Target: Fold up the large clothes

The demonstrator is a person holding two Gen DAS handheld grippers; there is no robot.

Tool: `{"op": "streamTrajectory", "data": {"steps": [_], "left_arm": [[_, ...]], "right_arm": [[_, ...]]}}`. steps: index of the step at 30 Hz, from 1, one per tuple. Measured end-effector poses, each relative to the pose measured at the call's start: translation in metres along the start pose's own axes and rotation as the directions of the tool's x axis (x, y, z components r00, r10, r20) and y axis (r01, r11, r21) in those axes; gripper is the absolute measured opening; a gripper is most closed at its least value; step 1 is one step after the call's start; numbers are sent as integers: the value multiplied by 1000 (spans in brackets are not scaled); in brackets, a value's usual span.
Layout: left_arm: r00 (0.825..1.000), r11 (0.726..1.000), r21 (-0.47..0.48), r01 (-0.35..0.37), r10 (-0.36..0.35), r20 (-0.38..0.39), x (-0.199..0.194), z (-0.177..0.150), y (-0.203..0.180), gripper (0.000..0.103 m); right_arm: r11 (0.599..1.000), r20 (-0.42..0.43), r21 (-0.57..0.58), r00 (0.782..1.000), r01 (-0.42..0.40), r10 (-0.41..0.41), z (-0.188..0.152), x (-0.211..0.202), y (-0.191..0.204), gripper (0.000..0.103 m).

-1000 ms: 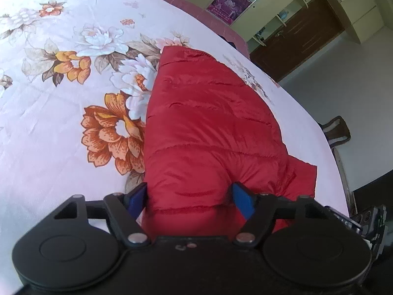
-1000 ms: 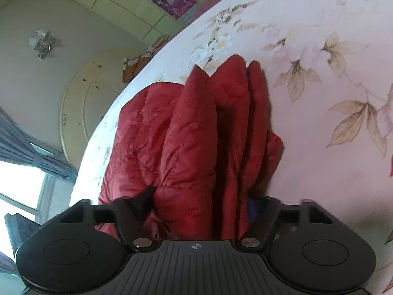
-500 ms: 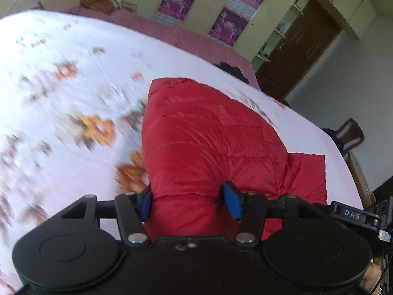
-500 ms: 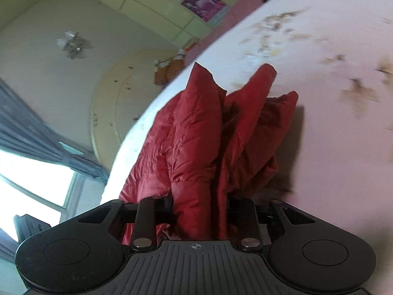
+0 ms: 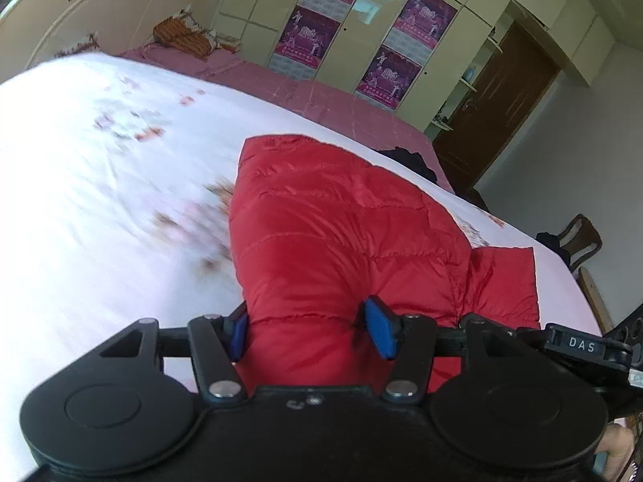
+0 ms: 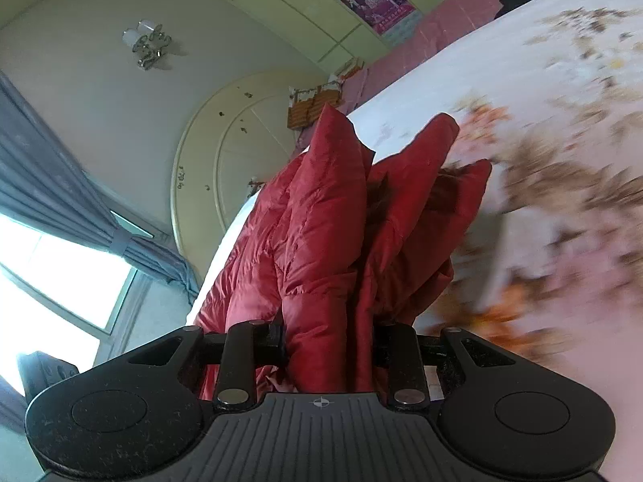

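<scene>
In the left wrist view the left gripper point(image 5: 309, 331) fills the bottom of the frame, its two blue pads point(image 5: 379, 333) pressed against either side of a thick bunch of the red puffer jacket point(image 5: 341, 233). The jacket runs from the jaws up toward the middle of the frame, lying over a white bedsheet point(image 5: 100, 209) with a flower print that is smeared by blur. A flatter red flap spreads out to the right of the main bulk. Behind the bed, across the top, stand pale yellow wardrobes point(image 5: 257, 8) with purple posters point(image 5: 317, 8), and a brown door point(image 5: 502, 100) sits at the upper right.

In the right wrist view the right gripper point(image 6: 327, 341) is clenched on several gathered folds of the same jacket point(image 6: 321, 221), which rise in ridges up the centre of the frame. The pads themselves are buried in cloth, so their exact contact is hard to make out, though the fabric looks squeezed between them. The sheet point(image 6: 562, 201) fills the right side, blurred. A curtain point(image 6: 60, 201) and bright window occupy the left edge, and a ceiling lamp point(image 6: 146, 44) hangs at the upper left.
</scene>
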State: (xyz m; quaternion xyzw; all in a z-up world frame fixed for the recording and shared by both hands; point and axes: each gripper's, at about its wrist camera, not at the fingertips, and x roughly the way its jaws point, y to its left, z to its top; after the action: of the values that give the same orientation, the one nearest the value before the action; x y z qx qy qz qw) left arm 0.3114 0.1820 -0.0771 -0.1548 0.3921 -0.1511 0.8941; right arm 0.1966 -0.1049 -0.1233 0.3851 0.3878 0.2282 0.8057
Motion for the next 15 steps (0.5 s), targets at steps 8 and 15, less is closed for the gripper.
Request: {"op": "streamTrajectory", "data": {"steps": [8, 15], "left_arm": [[1000, 999, 39, -16, 16, 5, -2, 47, 74, 56], [997, 997, 43, -64, 62, 37, 12, 62, 115, 56]], "right_arm": [[1000, 26, 1, 999, 18, -19, -16, 85, 56, 29], [999, 2, -36, 1000, 24, -24, -20, 154, 70, 29]]}}
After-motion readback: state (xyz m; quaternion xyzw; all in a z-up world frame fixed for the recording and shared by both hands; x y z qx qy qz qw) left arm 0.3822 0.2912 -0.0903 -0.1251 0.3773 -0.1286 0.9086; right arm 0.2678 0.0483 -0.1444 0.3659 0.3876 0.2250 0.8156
